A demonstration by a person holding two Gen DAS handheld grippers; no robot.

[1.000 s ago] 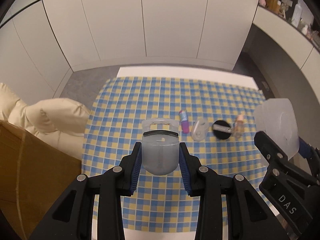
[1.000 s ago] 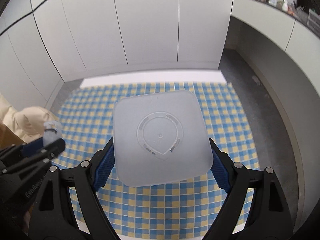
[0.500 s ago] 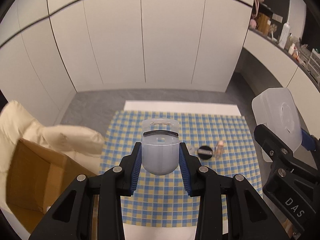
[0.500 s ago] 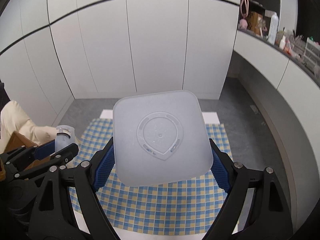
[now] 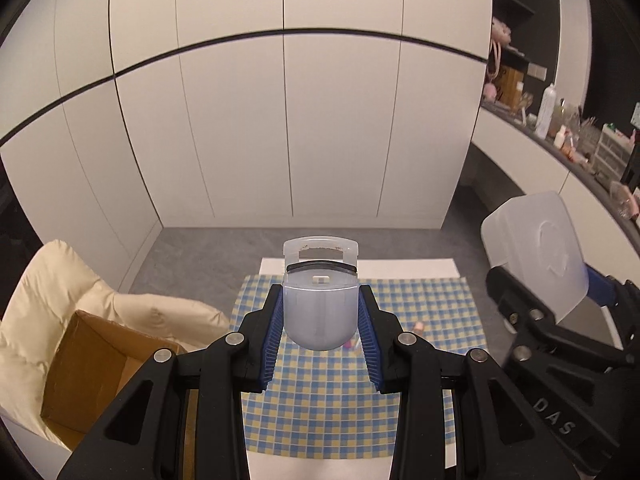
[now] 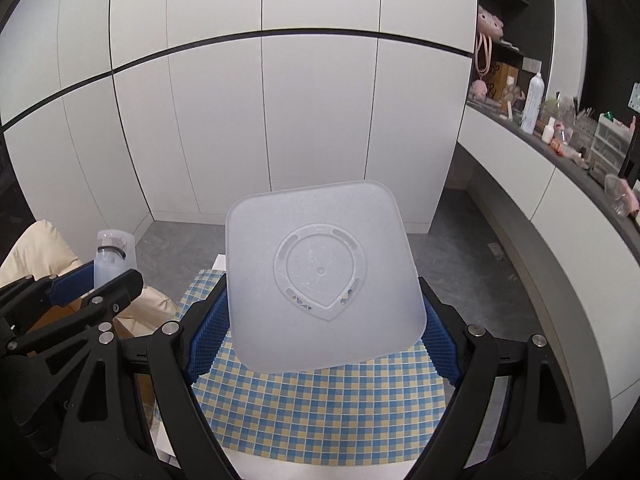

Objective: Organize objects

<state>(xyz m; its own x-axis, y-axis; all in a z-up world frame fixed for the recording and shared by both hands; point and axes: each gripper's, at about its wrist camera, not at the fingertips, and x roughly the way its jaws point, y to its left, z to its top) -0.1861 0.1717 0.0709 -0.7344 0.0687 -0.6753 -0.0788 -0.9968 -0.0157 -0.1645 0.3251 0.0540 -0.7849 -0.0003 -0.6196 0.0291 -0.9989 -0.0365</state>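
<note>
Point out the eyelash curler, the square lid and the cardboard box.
eyelash curler (image 5: 319, 312): left wrist view, on its frosted body between the pads.
square lid (image 6: 320, 276): right wrist view, at the centre of its raised ring.
cardboard box (image 5: 80, 364): left wrist view, on its inner wall.

The cloth (image 5: 420, 300) on the table has a check pattern of blue, pale yellow and white squares, and the table edge (image 5: 400, 267) beyond it is plain white. The left gripper (image 5: 320, 320) and the right gripper (image 6: 324, 320) are black, with blue ribbed pads (image 5: 272, 332). The small container (image 5: 319, 308) is translucent grey-white with a dark band near its top. The square lid (image 6: 320, 276) is frosted white. The cupboard doors (image 5: 280, 120) are white with thin dark lines, the floor (image 5: 200, 248) is grey. The cushion (image 5: 80, 280) is cream, the cardboard box (image 5: 92, 360) brown. On the cloth lies a small item (image 5: 419, 326), perhaps pinkish.
</note>
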